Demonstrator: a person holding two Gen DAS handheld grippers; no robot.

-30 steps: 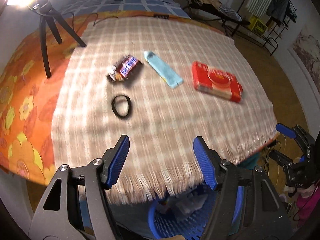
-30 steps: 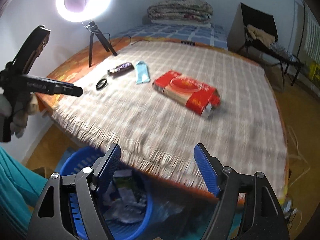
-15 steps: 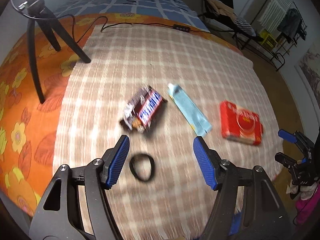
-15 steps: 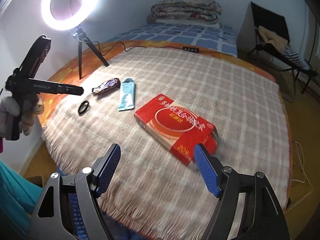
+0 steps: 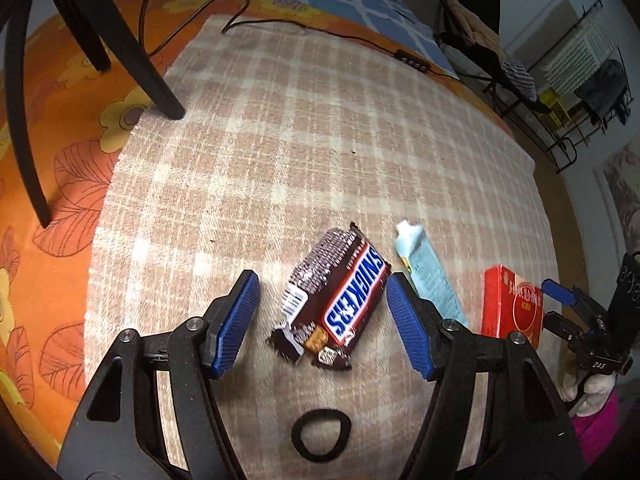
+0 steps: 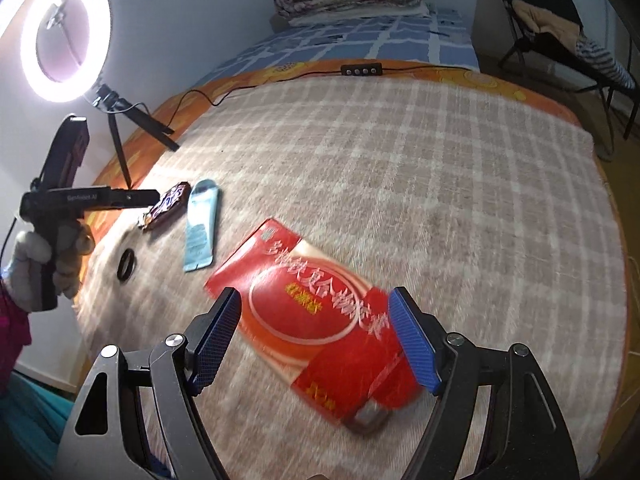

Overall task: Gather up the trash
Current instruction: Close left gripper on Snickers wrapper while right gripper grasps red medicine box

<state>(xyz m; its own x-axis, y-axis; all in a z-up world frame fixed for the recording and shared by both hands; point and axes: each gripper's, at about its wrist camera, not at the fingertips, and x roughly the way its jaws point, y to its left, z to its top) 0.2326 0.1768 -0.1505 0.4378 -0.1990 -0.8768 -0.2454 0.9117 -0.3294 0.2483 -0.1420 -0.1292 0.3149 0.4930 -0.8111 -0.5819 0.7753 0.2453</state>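
The left hand-held gripper [image 5: 322, 316] is being held wide open, with its blue fingers [image 5: 236, 322] on either side of a brown Snickers candy bar wrapper [image 5: 338, 300]. The wrapper is not being touched by either finger. It is lying flat on the checked beige blanket [image 5: 320, 140] that is spread over the bed, near the blanket's left edge. A black round hair tie [image 5: 322, 434] is lying just in front of the wrapper, closer to the blanket's near edge. A light blue flat packet [image 5: 430, 276] is lying just beside the wrapper on its right.

The right hand-held gripper [image 6: 314, 340] is also being held wide open, and nothing is being gripped by it. It is being held over a flat red cardboard box [image 6: 316, 320] with white writing, and the box is seen between its fingers. The box is lying near the blanket's near edge, well apart from the wrapper. Whether the box is being touched cannot be told.

A black tripod [image 6: 120, 120] with a glowing ring light [image 6: 66, 36] is standing at the left edge of the bed, on the orange flowered sheet [image 5: 60, 160].
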